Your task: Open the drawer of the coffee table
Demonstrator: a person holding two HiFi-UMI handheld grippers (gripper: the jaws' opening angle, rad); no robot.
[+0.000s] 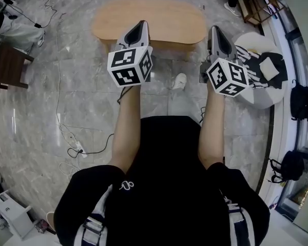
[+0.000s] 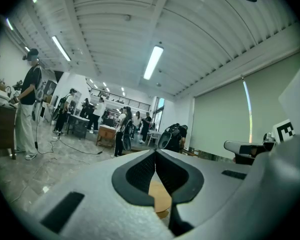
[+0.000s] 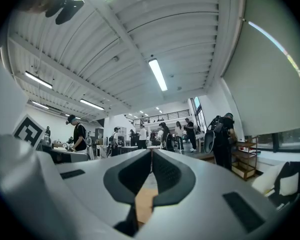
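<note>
The low oval light-wood coffee table (image 1: 149,19) is standing on the grey marble floor (image 1: 41,111) just ahead of the person, its near edge facing them. No drawer front or pull is showing from here. A good approach, in my judgement, is bringing one tool down to the table's near side, finding the pull first, and parting the jaws before reaching in. The left tool (image 1: 141,24) and the right tool (image 1: 216,31) are both hovering above the floor with jaws pressed together, gripping nothing and touching nothing.
</note>
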